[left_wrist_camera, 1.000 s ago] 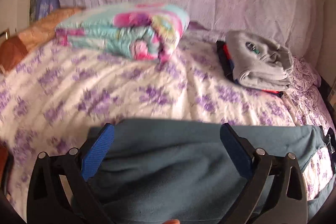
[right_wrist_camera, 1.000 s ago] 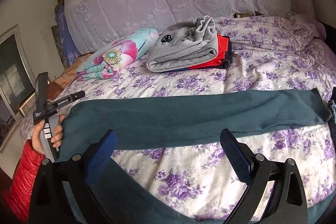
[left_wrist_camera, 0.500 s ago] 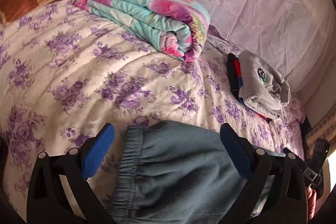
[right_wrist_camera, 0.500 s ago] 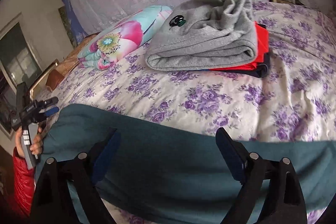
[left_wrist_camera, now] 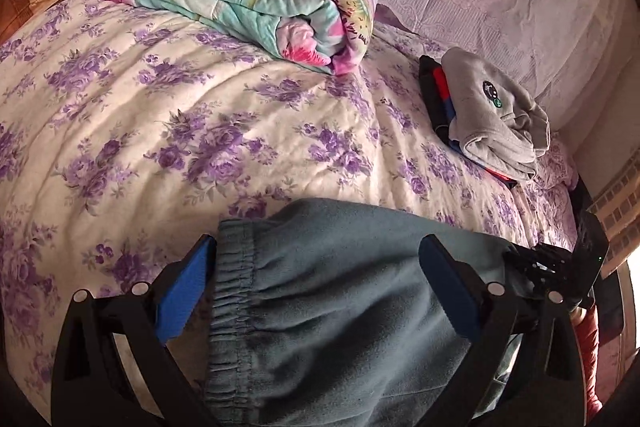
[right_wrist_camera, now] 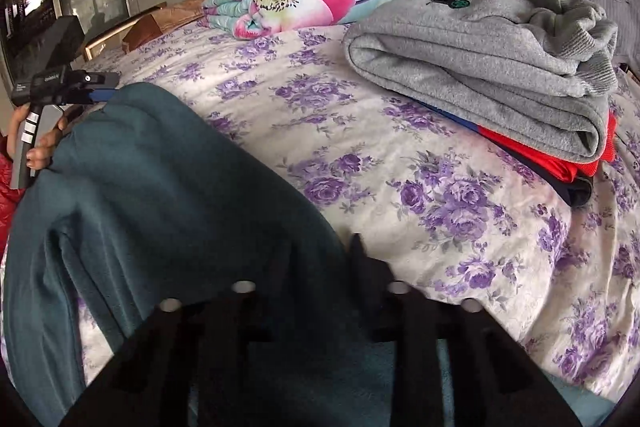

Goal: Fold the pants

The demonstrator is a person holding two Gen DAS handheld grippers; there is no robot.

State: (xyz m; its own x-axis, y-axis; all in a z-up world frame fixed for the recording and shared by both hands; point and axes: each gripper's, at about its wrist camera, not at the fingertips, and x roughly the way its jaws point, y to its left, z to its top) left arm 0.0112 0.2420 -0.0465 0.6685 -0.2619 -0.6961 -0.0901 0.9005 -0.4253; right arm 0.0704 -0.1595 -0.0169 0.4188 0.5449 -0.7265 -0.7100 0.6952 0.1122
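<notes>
2 grippers at work: right gripper (right_wrist_camera: 320,247), jaws just closing, clamps teal pants (right_wrist_camera: 160,195) at lower centre; left gripper (left_wrist_camera: 316,283), spread wide, should pinch the waistband (left_wrist_camera: 234,267) squarely.

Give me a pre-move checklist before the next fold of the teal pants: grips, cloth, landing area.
1. Right gripper shut on the teal pants: ok, its jaws have just closed on the cloth.
2. Left gripper gripping the waistband: not ok, jaws stand open astride it.
3. Pants lying flat: not ok, cloth is lifted and creased near the right gripper.
4. Bedspread beyond the pants free for the fold: ok.
5. Grey folded stack apart from the pants: ok.
6. Leg hems aligned: cannot tell, out of view.
</notes>
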